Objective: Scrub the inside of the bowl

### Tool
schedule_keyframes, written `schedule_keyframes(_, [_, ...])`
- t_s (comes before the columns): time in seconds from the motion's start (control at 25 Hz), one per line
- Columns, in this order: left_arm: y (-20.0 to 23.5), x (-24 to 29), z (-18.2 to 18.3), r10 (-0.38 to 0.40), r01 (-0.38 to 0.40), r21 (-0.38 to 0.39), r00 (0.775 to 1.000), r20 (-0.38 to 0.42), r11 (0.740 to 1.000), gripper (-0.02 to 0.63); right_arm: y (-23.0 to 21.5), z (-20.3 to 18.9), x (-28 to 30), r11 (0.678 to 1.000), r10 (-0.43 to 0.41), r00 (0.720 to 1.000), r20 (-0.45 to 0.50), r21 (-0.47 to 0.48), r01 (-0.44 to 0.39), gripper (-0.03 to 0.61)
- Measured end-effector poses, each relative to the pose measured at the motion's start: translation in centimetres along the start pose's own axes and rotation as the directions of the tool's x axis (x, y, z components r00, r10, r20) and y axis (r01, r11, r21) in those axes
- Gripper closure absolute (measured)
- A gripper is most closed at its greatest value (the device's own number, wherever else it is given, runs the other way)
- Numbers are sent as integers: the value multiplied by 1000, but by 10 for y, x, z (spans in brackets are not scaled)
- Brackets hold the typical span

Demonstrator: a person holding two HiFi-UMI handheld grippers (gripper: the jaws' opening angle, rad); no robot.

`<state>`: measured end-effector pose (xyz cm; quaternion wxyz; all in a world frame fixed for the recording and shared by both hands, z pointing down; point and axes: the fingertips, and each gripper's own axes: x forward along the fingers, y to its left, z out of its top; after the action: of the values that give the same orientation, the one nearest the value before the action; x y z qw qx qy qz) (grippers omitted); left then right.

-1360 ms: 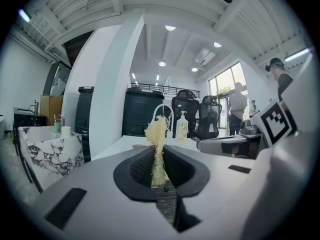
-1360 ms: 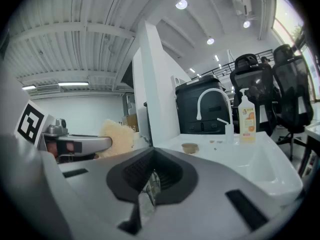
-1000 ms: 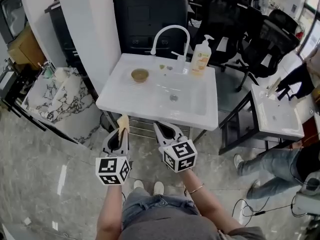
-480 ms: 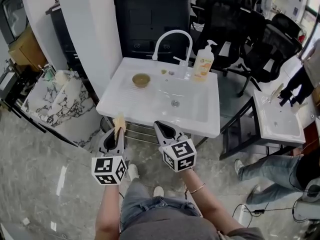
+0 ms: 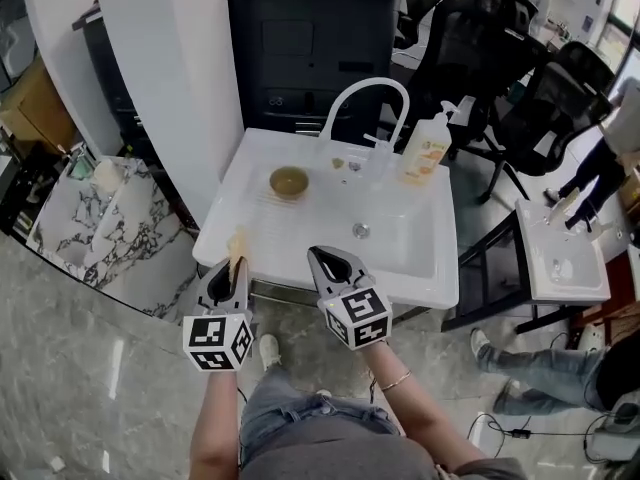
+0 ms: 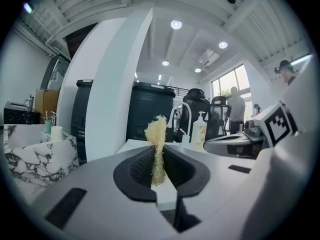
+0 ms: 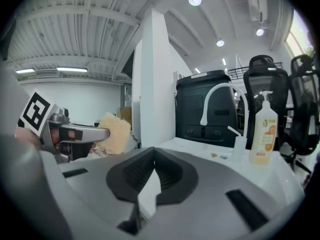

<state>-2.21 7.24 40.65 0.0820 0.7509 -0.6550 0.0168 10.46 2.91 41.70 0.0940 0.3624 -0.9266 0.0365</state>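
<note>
A small brown bowl sits on the drainboard of the white sink, left of the basin. My left gripper hovers at the sink's front left edge, shut on a yellow loofah scrubber that sticks up from the jaws. My right gripper is at the sink's front edge, shut with nothing between its jaws. The scrubber also shows at the left of the right gripper view. Both grippers are well short of the bowl.
A white curved faucet and a soap dispenser bottle stand at the sink's back. A black cabinet is behind, a white pillar to the left, office chairs to the right. A second white sink stands at right with people nearby.
The view has drawn nearer to the sink; both grippers now reach its front edge. Neither gripper's grip has changed.
</note>
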Motion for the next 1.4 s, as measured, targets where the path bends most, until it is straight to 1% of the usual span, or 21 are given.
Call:
schedule_keyframes(0.2, [39,49,8,-35,35,3,999,-9,999,568,-14,4,58,1000,-29,999,-20,6,29,568])
schedule_keyframes(0.32, [60,76,13,-65,65,6,998,-25,998,568,-23,7,88,999,-54,998,-41,-7,53,568])
schedule_keyframes(0.64, [102,135,21,-151,151,3,987,-50,989,568,-46,5,150,986,-106,985,-138,-140,87,568])
schedule_keyframes(0.88, [107,172,12,-226,226,-10,970,-87,974,568,-65,-3,178,975,-151,967,-206,-191,111,568])
schedule_keyframes(1.0, [105,187,6,-252,252,-15,962,-109,968,568,-70,-13,190,972,-150,957,-248,-217,96,568])
schedule_keyframes(1.2, [104,208,-6,-271,270,-28,952,-141,962,568,-74,-28,207,951,-134,939,-318,-307,31,568])
schedule_keyframes(1.32, [102,219,-13,-282,279,-42,945,-166,959,568,-77,-37,217,947,-108,928,-357,-321,-14,568])
schedule_keyframes(1.4, [102,223,-18,-282,277,-53,942,-184,959,568,-79,-46,221,944,-90,916,-392,-326,-47,567])
